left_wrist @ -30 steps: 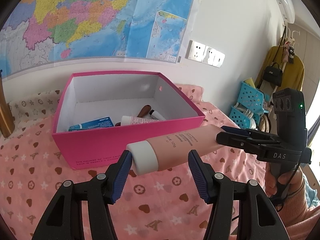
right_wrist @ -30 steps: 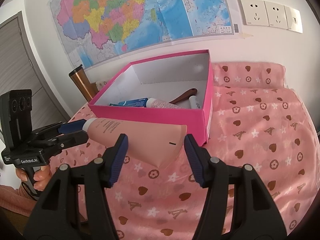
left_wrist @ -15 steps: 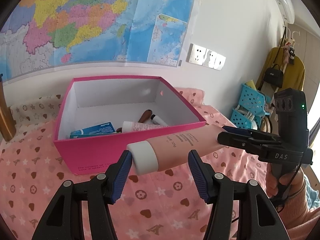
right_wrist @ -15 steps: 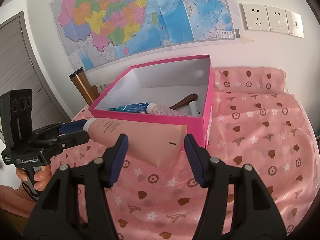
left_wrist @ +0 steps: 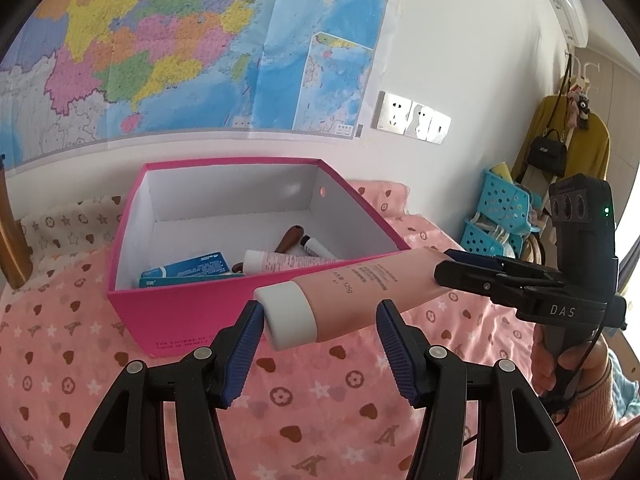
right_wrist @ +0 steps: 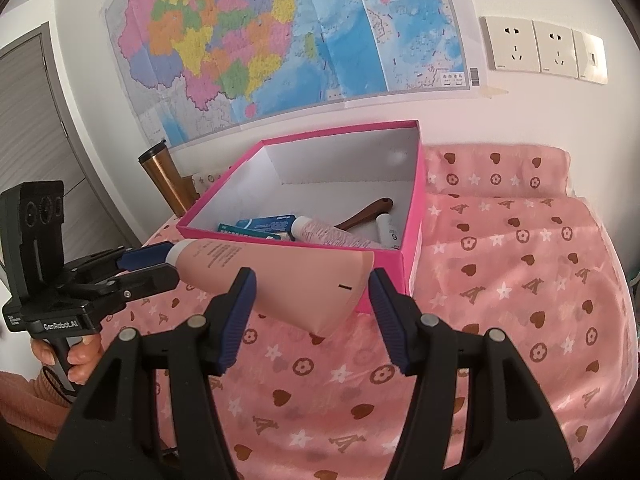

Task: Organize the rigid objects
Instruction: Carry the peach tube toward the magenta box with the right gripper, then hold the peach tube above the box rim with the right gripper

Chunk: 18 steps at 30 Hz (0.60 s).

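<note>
A large pink tube with a white cap [left_wrist: 352, 296] hangs in the air in front of the pink box [left_wrist: 192, 320], held at both ends. My left gripper [left_wrist: 320, 344] is shut on its white cap [left_wrist: 286, 316]. My right gripper [right_wrist: 312, 300] is shut on the flat crimped end of the tube [right_wrist: 312, 280]. The box [right_wrist: 412, 240] holds a blue carton [left_wrist: 188, 270], a small pink tube [left_wrist: 280, 260], a brown handle [left_wrist: 288, 238] and a white stick. In the left wrist view the right gripper [left_wrist: 452, 270] shows at the right; in the right wrist view the left gripper [right_wrist: 160, 266] shows at the left.
A pink patterned cloth [right_wrist: 500, 300] covers the table. A copper tumbler [right_wrist: 160, 176] stands left of the box by the wall. A map and wall sockets [right_wrist: 544, 48] are behind. Blue baskets [left_wrist: 500, 216] stand off to the right.
Both grippers have lifted the tube a little higher, so more of the box's inside shows. Their hold on the tube is unchanged.
</note>
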Each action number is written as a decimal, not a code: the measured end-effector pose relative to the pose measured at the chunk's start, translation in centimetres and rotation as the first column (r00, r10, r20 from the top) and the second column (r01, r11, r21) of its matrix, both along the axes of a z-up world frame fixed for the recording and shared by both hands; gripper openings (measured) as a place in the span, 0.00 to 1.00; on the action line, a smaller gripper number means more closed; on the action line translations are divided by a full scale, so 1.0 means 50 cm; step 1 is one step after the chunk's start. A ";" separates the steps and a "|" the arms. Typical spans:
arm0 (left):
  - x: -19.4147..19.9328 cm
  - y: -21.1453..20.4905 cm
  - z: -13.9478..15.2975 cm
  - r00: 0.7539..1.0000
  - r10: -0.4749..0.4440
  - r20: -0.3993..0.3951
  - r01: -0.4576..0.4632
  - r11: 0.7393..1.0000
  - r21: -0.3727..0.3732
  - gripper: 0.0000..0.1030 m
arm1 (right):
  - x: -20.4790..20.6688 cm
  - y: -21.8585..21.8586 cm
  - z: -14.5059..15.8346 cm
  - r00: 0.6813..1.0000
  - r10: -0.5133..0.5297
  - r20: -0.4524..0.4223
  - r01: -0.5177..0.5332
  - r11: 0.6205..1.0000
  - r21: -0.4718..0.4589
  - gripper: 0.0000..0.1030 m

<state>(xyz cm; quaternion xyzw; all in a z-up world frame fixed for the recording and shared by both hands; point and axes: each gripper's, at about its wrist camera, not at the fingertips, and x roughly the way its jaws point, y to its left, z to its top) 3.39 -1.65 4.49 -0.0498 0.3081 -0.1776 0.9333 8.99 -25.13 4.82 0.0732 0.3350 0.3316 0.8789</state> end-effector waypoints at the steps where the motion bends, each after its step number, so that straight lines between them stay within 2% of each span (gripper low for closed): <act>1: 0.001 0.000 0.000 1.000 0.000 -0.001 0.000 1.000 0.000 0.57 | 0.001 0.000 0.001 1.000 0.000 0.001 0.000 1.000 0.001 0.59; 18: 0.012 0.000 0.005 1.000 0.005 0.011 -0.005 1.000 0.003 0.57 | 0.008 -0.001 0.009 1.000 0.001 0.016 -0.001 1.000 0.004 0.59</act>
